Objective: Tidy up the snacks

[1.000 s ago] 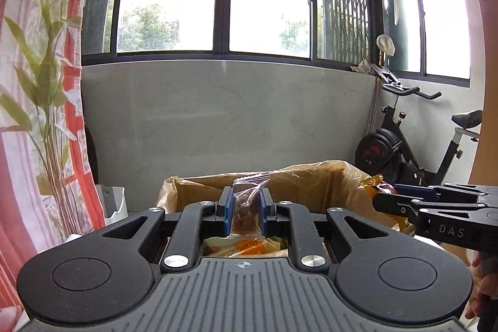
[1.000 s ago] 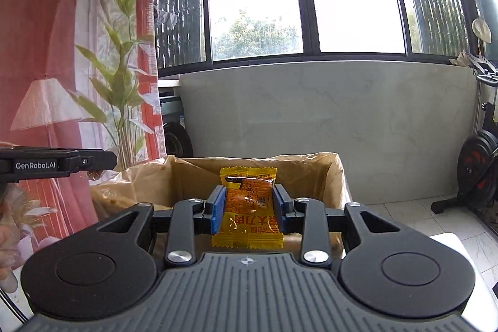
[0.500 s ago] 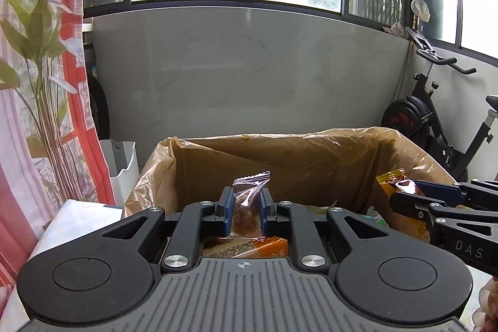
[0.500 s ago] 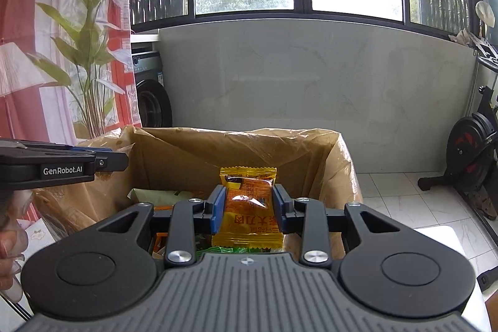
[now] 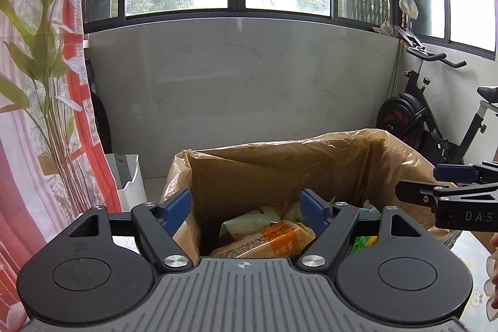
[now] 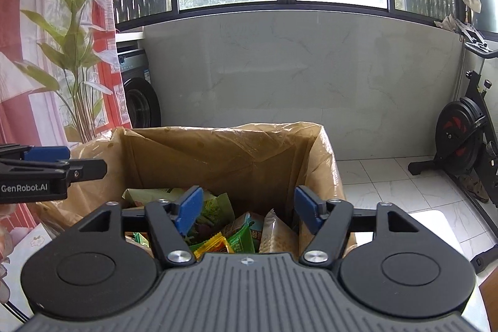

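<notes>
A cardboard box lined with a brown plastic bag (image 5: 280, 164) (image 6: 224, 154) holds several snack packets. In the left wrist view an orange packet (image 5: 267, 243) lies on top inside it. In the right wrist view green and yellow packets (image 6: 224, 235) lie in the box. My left gripper (image 5: 247, 209) is open and empty above the box. My right gripper (image 6: 249, 209) is open and empty above the box too. Each gripper shows at the edge of the other's view, the right one (image 5: 448, 185) and the left one (image 6: 62, 167).
A white bin (image 5: 126, 179) stands on the floor left of the box. An exercise bike (image 6: 467, 139) stands at the right by the grey wall. A curtain and plant (image 5: 46, 83) are at the left, with a washing machine (image 6: 137, 95) behind.
Both grippers have opened over the box. The clear packet left the left jaws and the orange-yellow packet left the right jaws. Both views have tilted further down into the box.
</notes>
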A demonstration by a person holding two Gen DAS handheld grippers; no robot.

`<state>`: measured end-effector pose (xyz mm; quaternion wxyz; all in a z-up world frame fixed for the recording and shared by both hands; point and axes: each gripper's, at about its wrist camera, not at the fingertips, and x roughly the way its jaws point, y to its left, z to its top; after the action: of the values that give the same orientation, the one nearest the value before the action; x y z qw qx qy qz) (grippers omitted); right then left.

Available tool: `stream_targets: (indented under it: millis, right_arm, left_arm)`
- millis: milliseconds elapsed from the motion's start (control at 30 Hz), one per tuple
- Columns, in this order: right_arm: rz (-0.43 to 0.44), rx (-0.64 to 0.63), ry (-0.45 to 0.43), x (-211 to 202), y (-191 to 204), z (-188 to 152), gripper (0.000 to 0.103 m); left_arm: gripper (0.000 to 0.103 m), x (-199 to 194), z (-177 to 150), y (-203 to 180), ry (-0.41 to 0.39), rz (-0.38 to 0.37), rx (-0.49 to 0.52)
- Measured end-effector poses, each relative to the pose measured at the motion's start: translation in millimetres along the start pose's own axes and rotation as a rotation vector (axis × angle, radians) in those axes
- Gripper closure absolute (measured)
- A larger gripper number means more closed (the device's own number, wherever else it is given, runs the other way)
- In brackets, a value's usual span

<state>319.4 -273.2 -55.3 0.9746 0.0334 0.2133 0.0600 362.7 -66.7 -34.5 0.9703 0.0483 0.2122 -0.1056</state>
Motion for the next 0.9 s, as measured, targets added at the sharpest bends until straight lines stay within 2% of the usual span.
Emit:
stream_targets:
  millis: [33,167,267,533,700,900]
  right_arm:
    - [-0.005,0.006,-0.008,-5,0,2,0.02]
    - [-0.016,0.021,-0.025,-27,2,10,0.006]
    - [-0.022,0.035,-0.059,-50,8,13,0.0]
    - [-0.071,0.077,-0.119,-115,29,16,0.0]
    - [-0.083,0.063,-0.156,-154,45,19,0.0]
    - [-0.092,0.075,-0.158,-179,56,14,0.0]
  left_arm:
    - [0.016,-6,1,0,-0.005,0.008,0.008]
    - [0.012,-37,7,-3,-0.043,0.103,0.048]
    - [0.008,-61,12,0,-0.062,0.097,0.028]
    - [0.007,-122,17,6,-0.08,0.117,0.016]
    - [0.007,-159,14,12,-0.115,0.066,-0.005]
    - [0.007,-193,6,13,-0.155,0.081,-0.01]
